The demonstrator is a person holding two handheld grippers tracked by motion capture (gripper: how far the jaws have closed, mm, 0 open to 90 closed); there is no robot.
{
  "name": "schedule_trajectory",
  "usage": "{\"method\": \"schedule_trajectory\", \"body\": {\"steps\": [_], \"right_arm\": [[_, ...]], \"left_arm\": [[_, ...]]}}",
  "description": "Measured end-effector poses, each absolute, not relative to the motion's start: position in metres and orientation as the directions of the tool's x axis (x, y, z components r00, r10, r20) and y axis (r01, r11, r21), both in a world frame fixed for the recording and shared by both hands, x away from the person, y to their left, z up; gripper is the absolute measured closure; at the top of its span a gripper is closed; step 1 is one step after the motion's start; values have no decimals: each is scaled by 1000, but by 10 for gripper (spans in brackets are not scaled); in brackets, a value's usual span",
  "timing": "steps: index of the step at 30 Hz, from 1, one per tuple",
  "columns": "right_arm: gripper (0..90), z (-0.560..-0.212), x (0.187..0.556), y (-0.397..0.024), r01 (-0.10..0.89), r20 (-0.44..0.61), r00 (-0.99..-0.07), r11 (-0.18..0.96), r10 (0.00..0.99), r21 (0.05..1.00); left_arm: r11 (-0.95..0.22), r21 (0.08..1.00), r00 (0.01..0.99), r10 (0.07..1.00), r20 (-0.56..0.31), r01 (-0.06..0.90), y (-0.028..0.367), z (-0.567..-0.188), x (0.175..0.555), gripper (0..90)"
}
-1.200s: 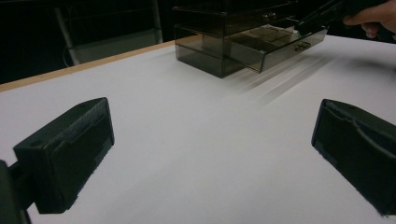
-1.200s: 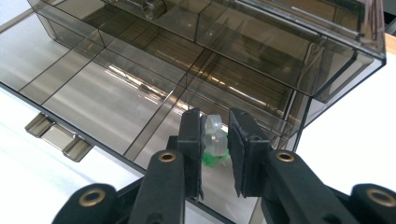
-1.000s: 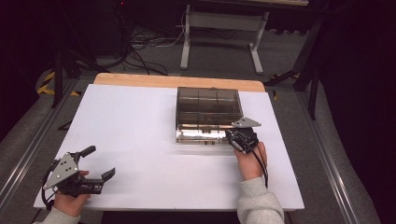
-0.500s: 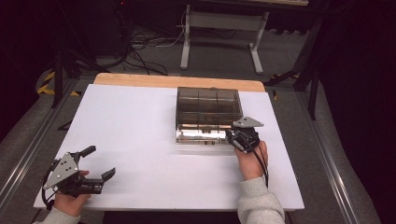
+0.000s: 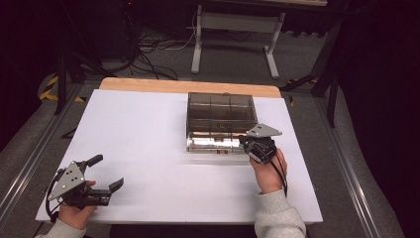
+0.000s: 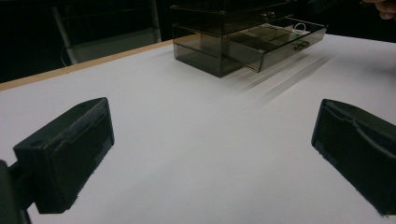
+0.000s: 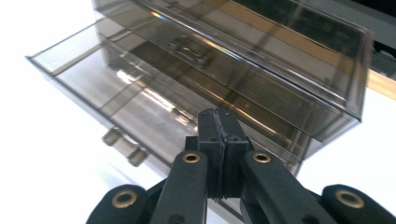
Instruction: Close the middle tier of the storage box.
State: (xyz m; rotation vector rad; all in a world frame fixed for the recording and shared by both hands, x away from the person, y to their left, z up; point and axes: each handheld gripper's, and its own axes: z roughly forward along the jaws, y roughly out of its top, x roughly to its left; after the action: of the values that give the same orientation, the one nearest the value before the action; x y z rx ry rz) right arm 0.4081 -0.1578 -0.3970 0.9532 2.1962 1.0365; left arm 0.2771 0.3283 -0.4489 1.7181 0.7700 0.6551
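A smoky clear drawer box (image 5: 220,106) stands right of the table's middle, with its bottom drawer (image 5: 213,144) pulled out toward me. My right gripper (image 5: 250,145) is shut at the drawer's front right corner. In the right gripper view the jaws of the right gripper (image 7: 218,119) are pressed together over the open drawer (image 7: 116,93), above its front wall and right of the handle (image 7: 123,147). Nothing shows between them. My left gripper (image 5: 105,172) rests open at the near left of the table. Its fingers (image 6: 70,154) stand wide apart over bare white tabletop, and the box (image 6: 219,46) is far ahead.
The white tabletop (image 5: 143,134) has a wooden strip (image 5: 188,87) along its far edge. A small pale item (image 6: 299,28) lies inside the open drawer. Behind the table, a metal stand (image 5: 233,29) and cables sit on the floor.
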Motion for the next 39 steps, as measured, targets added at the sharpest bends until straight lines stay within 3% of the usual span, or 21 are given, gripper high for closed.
{"method": "schedule_trajectory", "body": {"steps": [16, 39], "right_arm": [[896, -391, 400, -141, 314, -159, -766, 578, 623, 753], [896, -400, 402, -133, 327, -124, -841, 677, 527, 660]], "left_arm": [[-201, 965, 637, 769, 48, 170, 329, -449, 277, 1], [-201, 964, 640, 767, 46, 171, 329, -449, 277, 1]]}}
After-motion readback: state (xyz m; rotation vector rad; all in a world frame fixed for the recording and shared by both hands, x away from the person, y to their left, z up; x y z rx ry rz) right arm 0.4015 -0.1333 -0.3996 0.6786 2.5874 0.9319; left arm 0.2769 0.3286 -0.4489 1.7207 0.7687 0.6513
